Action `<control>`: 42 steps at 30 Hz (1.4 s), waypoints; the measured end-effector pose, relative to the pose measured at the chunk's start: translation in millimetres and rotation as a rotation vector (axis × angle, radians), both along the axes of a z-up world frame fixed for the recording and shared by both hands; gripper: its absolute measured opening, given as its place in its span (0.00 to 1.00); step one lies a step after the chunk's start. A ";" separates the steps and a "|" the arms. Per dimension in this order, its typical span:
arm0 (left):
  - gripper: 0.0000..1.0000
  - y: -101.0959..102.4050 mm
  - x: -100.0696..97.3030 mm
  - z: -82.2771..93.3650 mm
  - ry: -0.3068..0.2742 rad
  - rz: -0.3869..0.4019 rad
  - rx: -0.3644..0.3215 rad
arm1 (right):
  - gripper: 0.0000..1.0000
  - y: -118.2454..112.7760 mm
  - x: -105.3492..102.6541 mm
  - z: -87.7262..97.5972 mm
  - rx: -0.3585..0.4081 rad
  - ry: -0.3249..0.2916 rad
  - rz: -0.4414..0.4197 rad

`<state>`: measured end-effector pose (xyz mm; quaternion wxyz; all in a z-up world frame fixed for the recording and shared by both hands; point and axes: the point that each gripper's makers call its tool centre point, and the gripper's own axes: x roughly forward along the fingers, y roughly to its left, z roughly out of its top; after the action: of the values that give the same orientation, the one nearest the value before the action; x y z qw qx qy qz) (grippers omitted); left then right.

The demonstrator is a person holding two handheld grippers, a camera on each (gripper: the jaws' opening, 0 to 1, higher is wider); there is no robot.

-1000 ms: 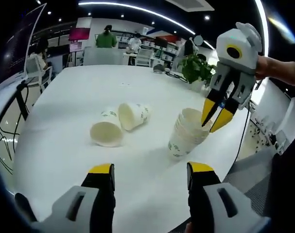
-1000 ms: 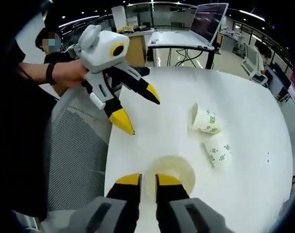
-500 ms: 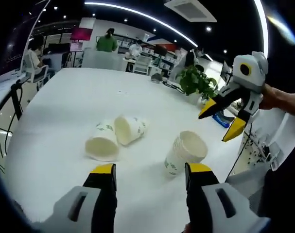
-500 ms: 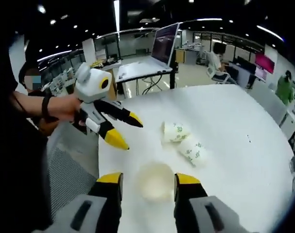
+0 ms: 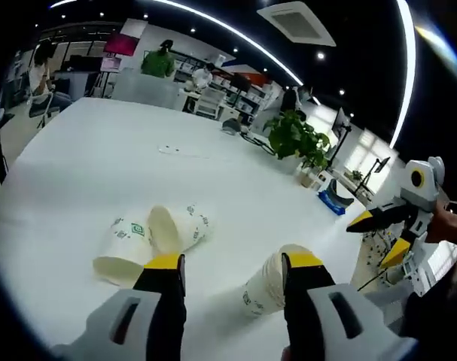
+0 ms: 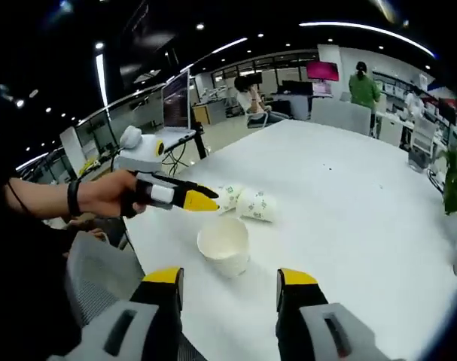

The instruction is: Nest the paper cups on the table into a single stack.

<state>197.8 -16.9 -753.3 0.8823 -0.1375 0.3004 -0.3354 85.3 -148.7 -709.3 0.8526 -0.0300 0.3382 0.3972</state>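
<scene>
A stack of nested white paper cups [image 6: 224, 244] stands near the table's edge, mouth up. In the left gripper view the stack [image 5: 267, 284] sits just beyond my right-hand jaw. Two single cups with green print lie on their sides, touching each other [image 5: 121, 247] [image 5: 177, 228]; in the right gripper view they lie behind the stack [image 6: 256, 204] [image 6: 227, 197]. My left gripper [image 5: 234, 263] is open and holds nothing; it also appears held by a hand [image 6: 189, 199], left of the stack. My right gripper [image 6: 230, 278] is open and empty, and shows off the table's edge [image 5: 379, 235].
The white table [image 5: 100, 158] stretches far back. A potted plant [image 5: 294, 137] stands beyond its far right side. A mesh chair [image 6: 92, 263] sits at the near edge, by the person's arm. Desks, a laptop [image 6: 176, 96] and people fill the office behind.
My right gripper has opened off the stack's rim and pulled back from the table. Both cameras have drawn away and tilted; the stack and the two lying cups stay put.
</scene>
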 end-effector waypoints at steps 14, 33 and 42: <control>0.54 -7.4 24.9 -16.6 0.033 0.031 0.033 | 0.49 -19.5 -27.1 -3.5 0.024 0.009 -0.148; 0.57 -24.7 53.7 -39.9 0.123 0.075 -0.047 | 0.64 -9.1 -24.3 -1.9 0.058 -0.029 -0.109; 0.56 -42.4 62.8 -45.1 0.168 0.065 -0.083 | 0.67 -8.8 -21.1 1.0 0.068 -0.033 -0.091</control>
<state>260.6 -59.3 -798.5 0.8579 -0.2112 0.3546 -0.3061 64.2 -157.5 -708.3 0.8759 0.0077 0.3114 0.3685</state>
